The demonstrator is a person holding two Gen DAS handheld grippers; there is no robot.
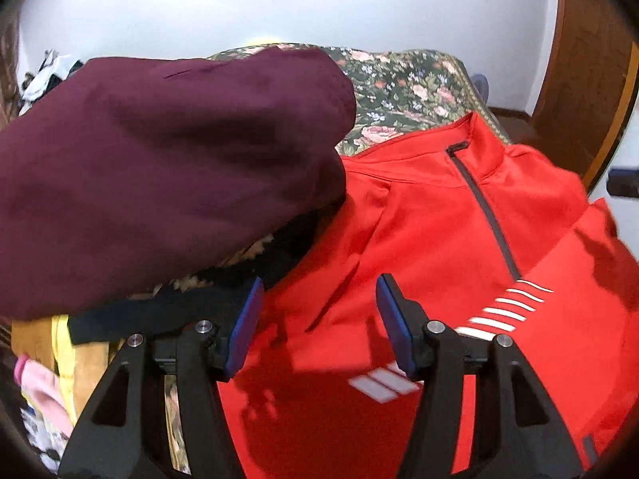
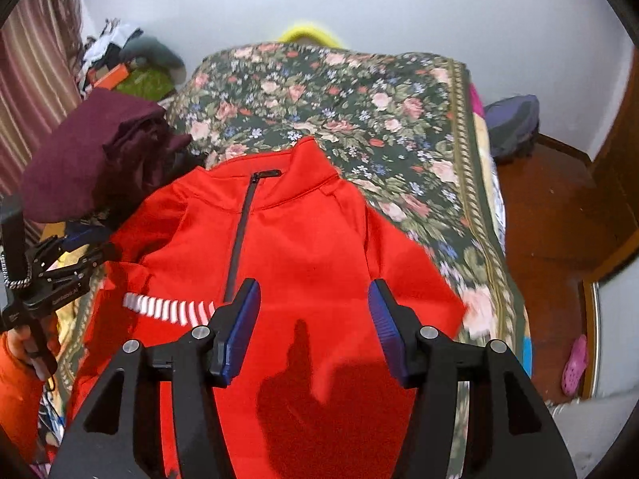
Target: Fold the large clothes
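A red zip-neck jacket (image 1: 431,215) lies front up on the floral bedspread (image 1: 403,84), collar at the far end, with a dark zipper and white stripes. It also shows in the right wrist view (image 2: 311,239). My left gripper (image 1: 317,299) is open and empty above the jacket's left side. It also shows in the right wrist view (image 2: 92,245) at the far left. My right gripper (image 2: 313,303) is open and empty above the jacket's chest.
A maroon garment (image 1: 159,167) tops a pile of clothes (image 1: 60,355) left of the jacket. The floral bedspread (image 2: 359,111) stretches beyond the collar. Wooden floor (image 2: 551,239) with a pink shoe (image 2: 575,363) and a dark bag (image 2: 511,123) lies to the right.
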